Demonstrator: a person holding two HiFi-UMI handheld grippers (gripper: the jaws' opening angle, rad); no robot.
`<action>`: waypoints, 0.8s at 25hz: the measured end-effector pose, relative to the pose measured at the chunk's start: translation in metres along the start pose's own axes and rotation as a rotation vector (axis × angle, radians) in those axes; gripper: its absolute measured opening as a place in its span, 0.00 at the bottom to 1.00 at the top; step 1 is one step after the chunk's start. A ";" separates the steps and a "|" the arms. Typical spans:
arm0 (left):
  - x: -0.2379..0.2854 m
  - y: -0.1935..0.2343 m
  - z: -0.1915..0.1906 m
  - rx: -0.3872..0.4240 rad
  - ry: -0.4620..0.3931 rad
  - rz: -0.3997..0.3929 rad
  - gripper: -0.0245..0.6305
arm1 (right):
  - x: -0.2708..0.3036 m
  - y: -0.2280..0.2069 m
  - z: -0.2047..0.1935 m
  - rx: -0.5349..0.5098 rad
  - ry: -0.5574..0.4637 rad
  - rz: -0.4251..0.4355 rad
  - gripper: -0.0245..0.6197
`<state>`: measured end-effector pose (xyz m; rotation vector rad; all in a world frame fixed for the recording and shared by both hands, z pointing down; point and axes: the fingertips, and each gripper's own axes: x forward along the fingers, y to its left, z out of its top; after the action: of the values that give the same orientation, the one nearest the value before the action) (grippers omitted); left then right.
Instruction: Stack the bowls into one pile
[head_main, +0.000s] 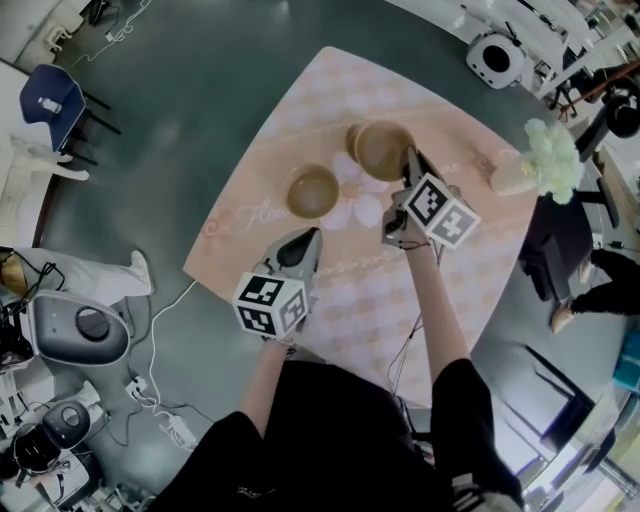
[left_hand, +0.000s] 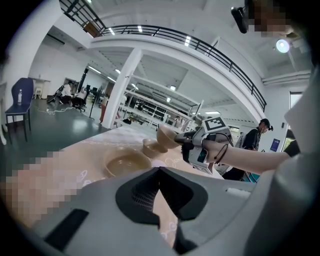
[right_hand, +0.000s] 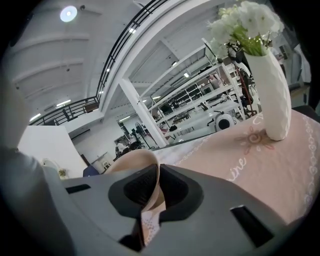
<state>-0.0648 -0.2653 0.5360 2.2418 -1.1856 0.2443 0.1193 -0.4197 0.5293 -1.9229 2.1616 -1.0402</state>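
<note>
The right tool (right_hand: 156, 175) pinches the rim of a bowl (right_hand: 131, 161) raised just over a second bowl (left_hand: 149, 147), a third bowl (left_hand: 127, 163) sits near on the desk (head_main: 400, 300), and the left tool (left_hand: 160, 171) is closed and empty.

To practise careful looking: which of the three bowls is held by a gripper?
The bowl in the right gripper, whose jaws pinch its rim. The left bowl and the far bowl sit free on the tablecloth.
</note>
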 end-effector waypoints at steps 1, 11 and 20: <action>0.001 0.000 0.000 0.000 0.000 0.001 0.03 | 0.004 0.000 -0.001 -0.006 0.004 -0.002 0.05; 0.013 0.004 -0.001 -0.003 0.009 0.002 0.03 | 0.037 -0.001 -0.007 -0.049 0.004 0.014 0.05; 0.013 0.008 -0.005 -0.028 0.013 0.011 0.03 | 0.055 -0.007 -0.024 -0.147 0.103 -0.063 0.06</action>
<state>-0.0634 -0.2753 0.5486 2.2075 -1.1877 0.2444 0.1024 -0.4587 0.5721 -2.0552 2.3074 -1.0399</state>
